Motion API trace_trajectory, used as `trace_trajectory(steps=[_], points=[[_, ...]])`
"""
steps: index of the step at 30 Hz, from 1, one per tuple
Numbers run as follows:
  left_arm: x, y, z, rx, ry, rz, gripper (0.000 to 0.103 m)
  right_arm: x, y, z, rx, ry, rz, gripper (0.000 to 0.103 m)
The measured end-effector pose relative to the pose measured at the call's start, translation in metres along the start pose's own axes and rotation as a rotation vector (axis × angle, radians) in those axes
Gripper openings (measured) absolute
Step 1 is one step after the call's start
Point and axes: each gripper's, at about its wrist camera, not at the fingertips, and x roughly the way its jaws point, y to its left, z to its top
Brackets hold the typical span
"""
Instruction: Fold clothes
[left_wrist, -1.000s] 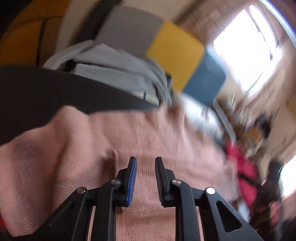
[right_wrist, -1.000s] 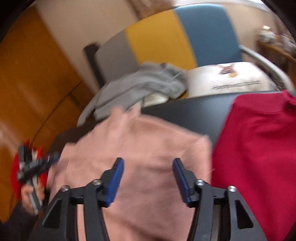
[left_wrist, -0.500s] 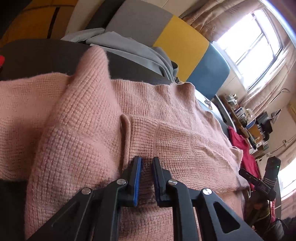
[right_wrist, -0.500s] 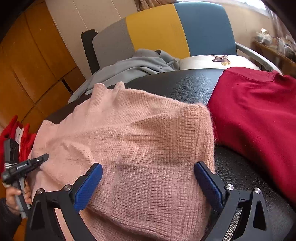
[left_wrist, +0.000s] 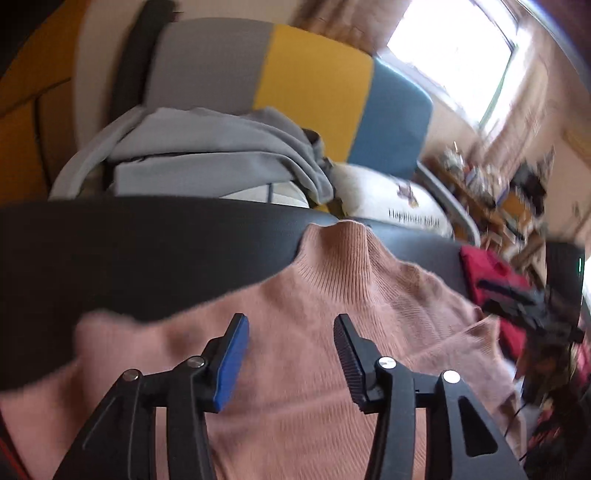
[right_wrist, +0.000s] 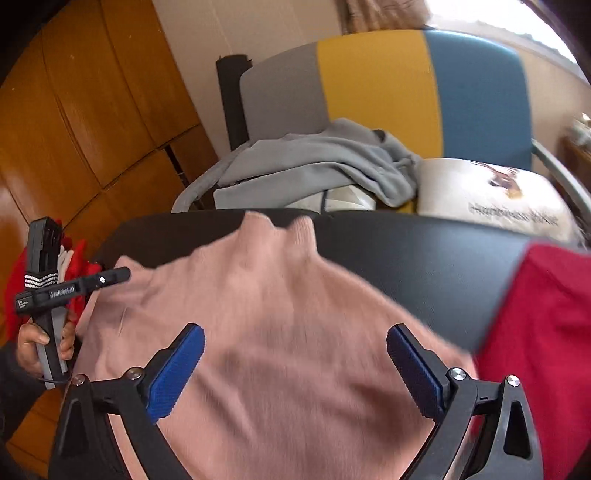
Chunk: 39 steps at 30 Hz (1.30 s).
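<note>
Pink sweater lay soft, limp, light on black worktop. Left hand-held gripper just opened, released; right hand-held gripper wide, slightly narrowing, empty. Best pinched at hem or shoulder edge.

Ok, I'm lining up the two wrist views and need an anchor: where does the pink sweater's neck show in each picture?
Left wrist: the pink sweater's neck sits just right of centre, poking up against the black table.
Right wrist: the neck sits just left of centre, at the table's far edge.
Shared landmark: the grey, yellow and blue chair back stands behind the neck in both.
</note>
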Motion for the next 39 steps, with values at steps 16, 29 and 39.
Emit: trace_trajectory(steps=[16, 29, 39], points=[[0.152, -0.036, 0.078, 0.088, 0.156, -0.098, 0.046, 0.147, 0.017, 0.062, -0.255, 0.227, -0.101, 0.056], [0.067, -0.058, 0.068, 0.018, -0.014, -0.245, 0.005, 0.079, 0.022, 0.074, -0.166, 0.119, 0.014, 0.009], [0.019, -0.058, -0.012, -0.016, -0.013, -0.251, 0.005, 0.002, 0.042, -0.006, -0.129, 0.060, 0.080, 0.009]])
